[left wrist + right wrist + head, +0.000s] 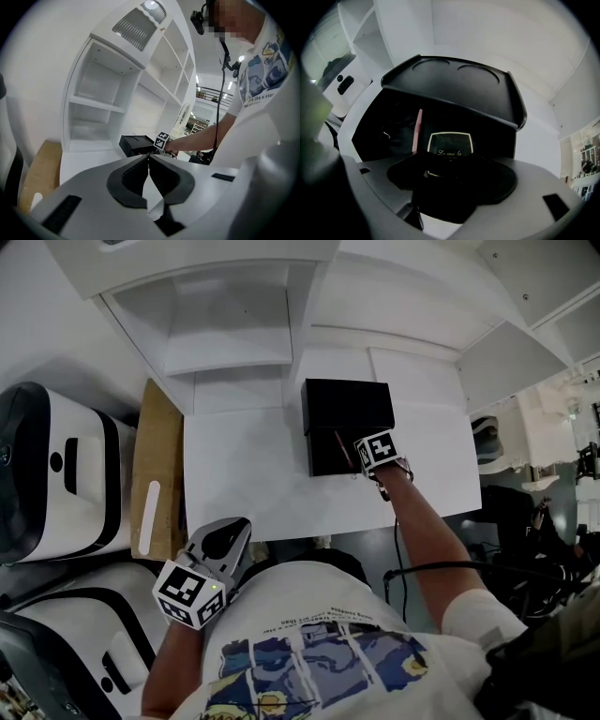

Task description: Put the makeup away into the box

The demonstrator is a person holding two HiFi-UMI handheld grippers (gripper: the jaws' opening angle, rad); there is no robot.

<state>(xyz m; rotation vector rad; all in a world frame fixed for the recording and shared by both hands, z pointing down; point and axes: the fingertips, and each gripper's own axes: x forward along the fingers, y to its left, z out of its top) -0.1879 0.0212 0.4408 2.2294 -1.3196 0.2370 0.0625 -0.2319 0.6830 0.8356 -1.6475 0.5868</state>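
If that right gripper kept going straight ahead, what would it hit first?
Probably the inside of the black box: the right gripper, jaws shut on a gold-rimmed compact, points into its open mouth. A pink pencil inside sits just left of that line. Depth is unclear.

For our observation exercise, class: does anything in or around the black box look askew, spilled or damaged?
Only one thing: the pink pencil stands tilted inside the black box, leaning instead of lying flat. The compact in the right tool sits straight at the box's opening. Nothing looks spilled or damaged.
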